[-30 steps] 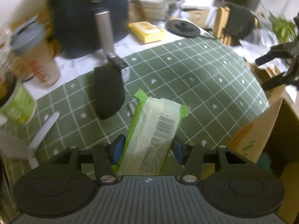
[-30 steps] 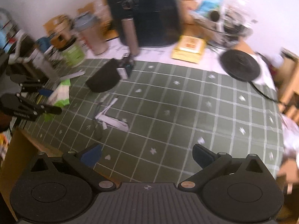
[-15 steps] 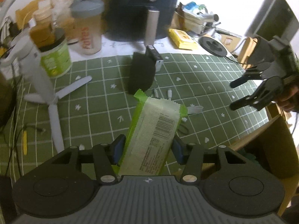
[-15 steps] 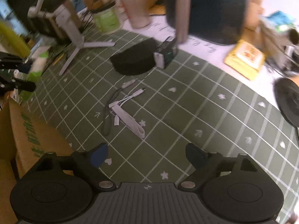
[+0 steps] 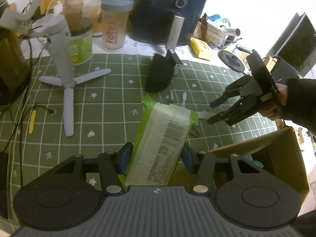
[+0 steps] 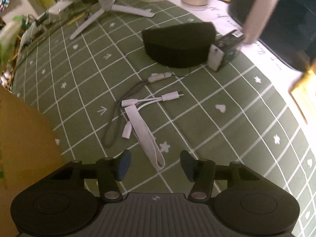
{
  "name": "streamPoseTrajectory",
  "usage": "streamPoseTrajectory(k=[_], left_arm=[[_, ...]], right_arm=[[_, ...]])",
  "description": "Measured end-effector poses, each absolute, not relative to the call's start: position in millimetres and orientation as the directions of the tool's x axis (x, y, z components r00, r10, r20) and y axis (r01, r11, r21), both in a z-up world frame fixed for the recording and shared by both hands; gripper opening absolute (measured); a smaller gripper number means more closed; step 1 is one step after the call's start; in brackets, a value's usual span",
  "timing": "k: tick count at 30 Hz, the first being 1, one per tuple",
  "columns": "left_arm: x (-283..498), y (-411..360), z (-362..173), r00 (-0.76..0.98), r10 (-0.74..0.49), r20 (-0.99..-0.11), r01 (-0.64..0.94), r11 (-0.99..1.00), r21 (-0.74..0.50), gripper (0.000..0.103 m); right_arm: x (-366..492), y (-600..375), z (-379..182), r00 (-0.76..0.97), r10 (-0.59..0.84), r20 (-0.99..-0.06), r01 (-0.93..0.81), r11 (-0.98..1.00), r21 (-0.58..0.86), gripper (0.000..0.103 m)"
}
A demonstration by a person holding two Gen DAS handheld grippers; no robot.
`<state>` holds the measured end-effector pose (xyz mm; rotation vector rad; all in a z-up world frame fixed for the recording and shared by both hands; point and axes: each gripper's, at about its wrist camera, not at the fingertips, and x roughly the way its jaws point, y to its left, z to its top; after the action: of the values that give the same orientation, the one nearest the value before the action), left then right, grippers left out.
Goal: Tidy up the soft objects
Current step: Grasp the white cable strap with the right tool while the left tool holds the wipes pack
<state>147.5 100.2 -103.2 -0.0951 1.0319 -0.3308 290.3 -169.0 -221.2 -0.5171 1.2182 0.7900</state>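
Note:
My left gripper is shut on a green-and-white packet, held above the green checked mat. My right gripper points down at the mat with its jaws closing. The end of a white strap lies between them, and the pads are not touching it. A bundle of white cables lies just beyond the strap. A black soft pouch sits farther back. In the left wrist view, the right gripper hovers to the right of the packet, held by a hand in a dark sleeve.
An open cardboard box stands at the mat's near edge, between the two grippers. A white tripod, a green tub, a shaker bottle, a dark air fryer and a yellow packet line the back.
My right gripper has sunk toward the cables and strap, and its jaws have narrowed from wide open. My left gripper has swung sideways with the packet still in it.

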Motion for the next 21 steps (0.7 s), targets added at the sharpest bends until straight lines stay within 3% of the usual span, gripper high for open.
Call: streamPoseTrajectory(k=[7, 9, 21], left_arm=[[140.0, 108.3, -98.9, 0.486, -0.290, -0.824, 0.179, 0.956, -0.231, 0.052], [139.2, 109.0, -95.7, 0.493, -0.287, -0.821, 0.170, 0.958, -0.232, 0.052], [139.8, 101.2, -60.6, 0.546, -0.281, -0.789, 0.189, 0.959, -0.211, 0.052]], right_arm=[[282.3, -152.9, -232.0, 0.170, 0.229, -0.959, -0.838, 0.546, -0.018, 0.028], [279.6, -150.5, -231.7, 0.164, 0.226, -0.960, -0.849, 0.527, -0.021, 0.004], [269.4, -159.0, -199.2, 0.248, 0.221, -0.943, -0.835, 0.542, -0.093, 0.003]])
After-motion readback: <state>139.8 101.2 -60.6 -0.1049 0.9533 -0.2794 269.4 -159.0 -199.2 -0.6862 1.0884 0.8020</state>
